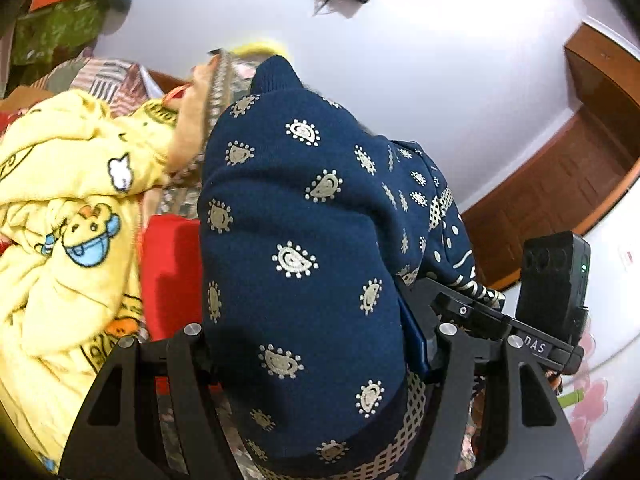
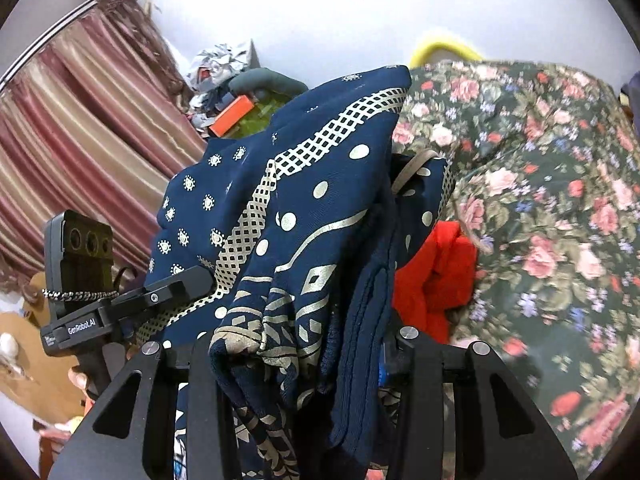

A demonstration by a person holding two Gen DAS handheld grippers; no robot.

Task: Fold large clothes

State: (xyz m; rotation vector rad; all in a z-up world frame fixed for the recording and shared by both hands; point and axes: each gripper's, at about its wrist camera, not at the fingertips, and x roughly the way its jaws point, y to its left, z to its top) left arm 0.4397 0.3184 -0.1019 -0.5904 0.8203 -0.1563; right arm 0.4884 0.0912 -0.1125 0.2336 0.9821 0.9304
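Navy paisley garment (image 1: 304, 240) bunched between both grippers, left gripper (image 1: 316, 344) and right gripper (image 2: 304, 344) seemingly clamping it.

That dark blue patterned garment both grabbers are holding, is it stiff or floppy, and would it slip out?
Probably floppy: the navy garment bulges and drapes in soft folds over the left gripper, and hangs bunched in layers through the right gripper. It looks thick and knit-like, so likely fairly heavy for clothing. Slipping seems unlikely, since bunched cloth fills both sets of jaws.
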